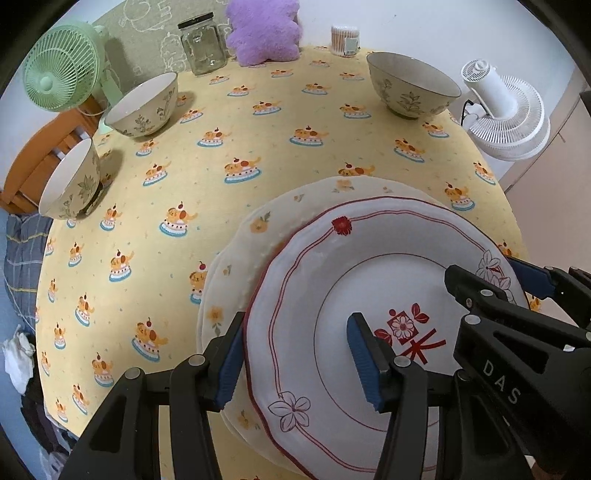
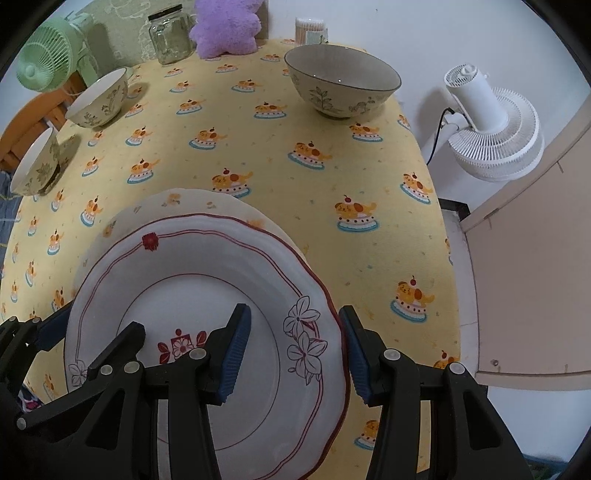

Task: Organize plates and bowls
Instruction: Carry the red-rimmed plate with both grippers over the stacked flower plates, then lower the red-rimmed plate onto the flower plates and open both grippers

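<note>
Surface: yellow tablecloth (image 1: 280, 155) printed with small dog-and-cake motifs, covering the whole table; pale wall behind.

Background items: green desk fan (image 1: 64, 70), clear glass jar with black lid (image 1: 202, 44), purple plush cushion (image 1: 263, 31), white floor fan (image 2: 491, 125) beside the table edge.

Task item, top: white scalloped plate with red double rim line and flower prints (image 1: 306, 280), lying on the stack at the near edge of the table.

Task item, below: cream plate with orange flower prints (image 1: 258, 225), directly under the red-rimmed plate and offset toward the far left; how many plates lie beneath cannot be told.

Task items, remaining: three beige ceramic bowls with leaf prints, two at the far left (image 1: 142, 105) (image 1: 72, 179) and one at the far right (image 2: 341, 83), all well apart from the plates.

Left gripper (image 1: 295, 358): jaws apart, straddling the left rim of the red-rimmed plate; pads not pressing on it.

Right gripper (image 2: 295, 354): jaws apart, straddling the right rim in the same way.

Step, judged: plate set down on the stack or about to be lifted; the frames do not settle which.

Risk 1: uneven closing would tilt the plate and slide it off the offset stack.

Risk 2: the outer pads could catch the lower plate's rim and drag it.

Risk 3: the stack sits close to the table edge; a sideways push could tip it off.
</note>
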`<state>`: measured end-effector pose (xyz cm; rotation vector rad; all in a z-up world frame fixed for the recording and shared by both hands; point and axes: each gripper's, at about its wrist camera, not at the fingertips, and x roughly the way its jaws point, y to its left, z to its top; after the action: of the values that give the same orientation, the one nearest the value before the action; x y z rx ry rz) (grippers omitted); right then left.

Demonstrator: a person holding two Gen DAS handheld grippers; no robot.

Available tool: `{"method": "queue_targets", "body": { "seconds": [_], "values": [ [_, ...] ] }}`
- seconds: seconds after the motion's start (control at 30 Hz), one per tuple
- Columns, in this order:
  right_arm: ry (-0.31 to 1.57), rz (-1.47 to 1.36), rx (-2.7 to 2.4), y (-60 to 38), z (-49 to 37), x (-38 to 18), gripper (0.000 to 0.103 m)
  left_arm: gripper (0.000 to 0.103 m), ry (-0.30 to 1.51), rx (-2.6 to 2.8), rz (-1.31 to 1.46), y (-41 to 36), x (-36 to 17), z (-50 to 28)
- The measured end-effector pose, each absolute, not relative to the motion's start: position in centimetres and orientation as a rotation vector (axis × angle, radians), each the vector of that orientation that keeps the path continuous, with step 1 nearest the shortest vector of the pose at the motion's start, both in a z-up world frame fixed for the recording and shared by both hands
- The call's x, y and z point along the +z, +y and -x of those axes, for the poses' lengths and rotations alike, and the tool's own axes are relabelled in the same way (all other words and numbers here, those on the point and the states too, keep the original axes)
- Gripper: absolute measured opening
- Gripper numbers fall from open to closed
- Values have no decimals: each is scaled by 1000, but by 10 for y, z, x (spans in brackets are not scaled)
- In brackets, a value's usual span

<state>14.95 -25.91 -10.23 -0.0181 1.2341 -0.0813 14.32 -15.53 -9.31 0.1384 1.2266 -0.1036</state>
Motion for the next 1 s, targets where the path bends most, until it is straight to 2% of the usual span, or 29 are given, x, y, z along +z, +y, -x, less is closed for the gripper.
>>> {"method": "queue_targets", "body": {
  "seconds": [0.2, 0.23, 0.27, 0.47, 0.67, 1.0],
  "values": [
    [1243, 26, -90, -267, -142, -97, 52, 55, 1224, -101, -141, -156, -93, -146],
    [1244, 23, -89, -268, -140, -97, 41, 55, 1223, -100, -142, -156, -94, -147],
    [1251, 15, -76, -269, -139, -97, 35, 55, 1222, -99, -146, -157, -94, -147],
    [1237, 35, -72, -262, -139, -96, 30, 56, 1221, -77, -182, -156, -95, -147],
    [1236, 45, -65, -255, -144, -97, 30, 57, 1220, -70, -166, -147, -92, -147],
    [1235, 74, -104, -242, -147, -100, 33, 67, 1212, -104, -131, -134, -88, -144]
  ]
}}
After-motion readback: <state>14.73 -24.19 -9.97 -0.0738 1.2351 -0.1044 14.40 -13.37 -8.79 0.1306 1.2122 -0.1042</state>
